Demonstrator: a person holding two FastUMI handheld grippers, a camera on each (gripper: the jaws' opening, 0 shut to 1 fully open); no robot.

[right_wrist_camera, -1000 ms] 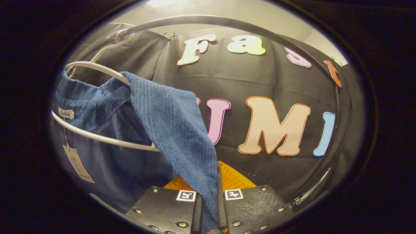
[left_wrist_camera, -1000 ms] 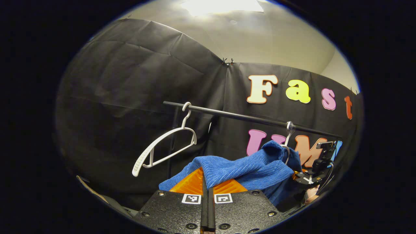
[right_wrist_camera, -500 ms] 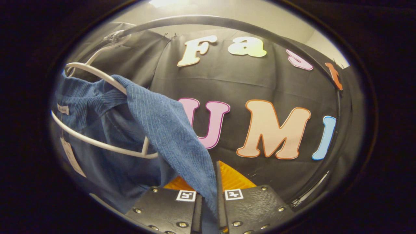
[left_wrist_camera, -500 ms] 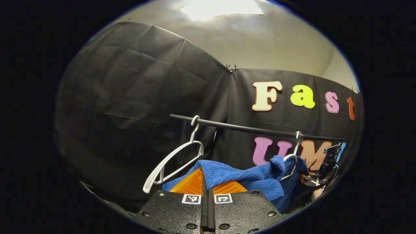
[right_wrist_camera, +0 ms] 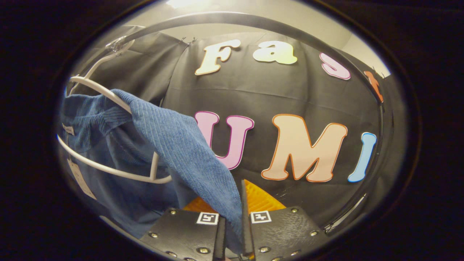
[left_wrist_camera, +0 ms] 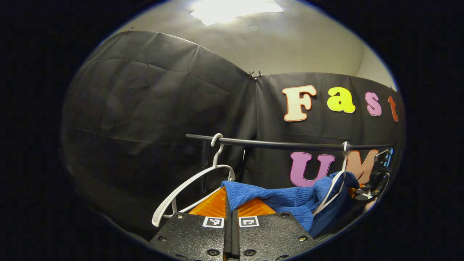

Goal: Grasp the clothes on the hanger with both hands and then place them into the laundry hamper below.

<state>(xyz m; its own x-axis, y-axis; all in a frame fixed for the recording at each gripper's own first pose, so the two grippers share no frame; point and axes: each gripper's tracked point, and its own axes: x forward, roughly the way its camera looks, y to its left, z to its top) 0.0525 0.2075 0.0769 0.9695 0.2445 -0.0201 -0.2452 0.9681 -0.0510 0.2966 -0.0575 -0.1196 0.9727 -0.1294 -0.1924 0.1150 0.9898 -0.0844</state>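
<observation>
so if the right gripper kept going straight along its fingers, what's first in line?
Past the blue garment clamped in the right gripper, likely the black cloth wall; depth is unclear.

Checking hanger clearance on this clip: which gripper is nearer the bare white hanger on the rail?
Left. The left gripper has the bare white hanger just beside its fingers; the right gripper is far along the rail, past the blue garment.

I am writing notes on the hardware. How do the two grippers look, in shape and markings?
Each gripper, left gripper and right gripper, has two black, textured blocks fixed with round screws. Each block carries a small square black-and-white marker near its inner edge.
</observation>
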